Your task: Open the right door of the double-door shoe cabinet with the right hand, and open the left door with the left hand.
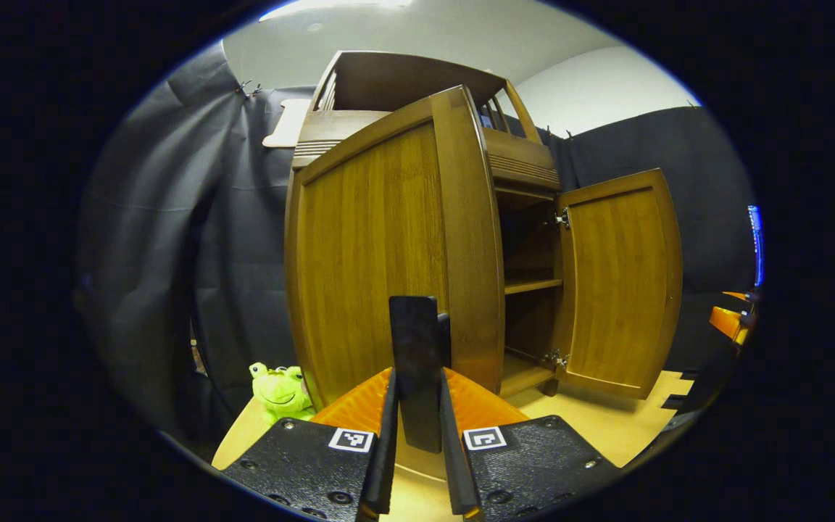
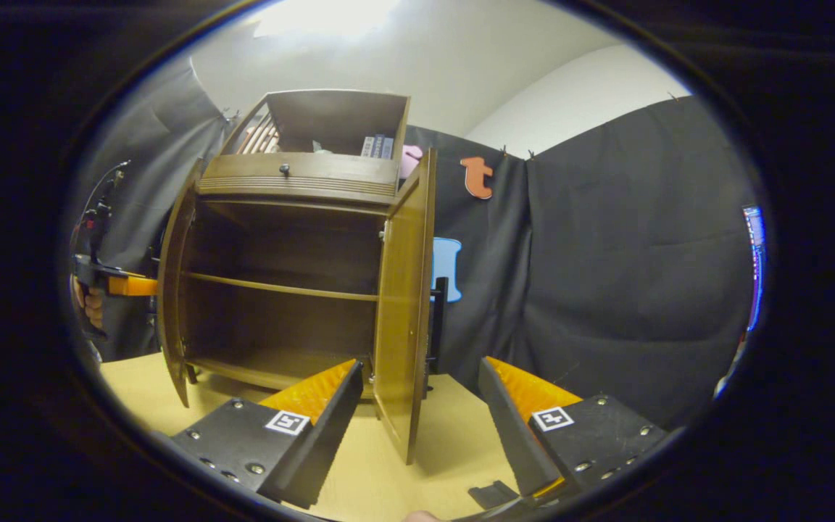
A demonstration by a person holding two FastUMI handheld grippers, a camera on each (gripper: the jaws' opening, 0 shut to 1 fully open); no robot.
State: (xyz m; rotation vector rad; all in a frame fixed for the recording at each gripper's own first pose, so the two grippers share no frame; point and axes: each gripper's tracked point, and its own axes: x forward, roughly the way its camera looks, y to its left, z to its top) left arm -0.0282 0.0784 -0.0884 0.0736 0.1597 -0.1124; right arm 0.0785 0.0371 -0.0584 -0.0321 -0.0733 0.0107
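Observation:
The wooden shoe cabinet stands with both doors swung out and its shelves bare. In the left gripper view, the left door looms close, and my left gripper is shut on that door's black handle. The right door hangs wide open farther off. In the right gripper view, the right door is seen edge-on with its black handle on the far face. My right gripper is open just short of the door's lower edge, touching nothing. The left door is at the left.
A green frog plush sits on the light wooden floor beside the cabinet's left side. Books stand in the top shelf above a drawer knob. A small black piece lies near my right gripper. A hand holds the left gripper.

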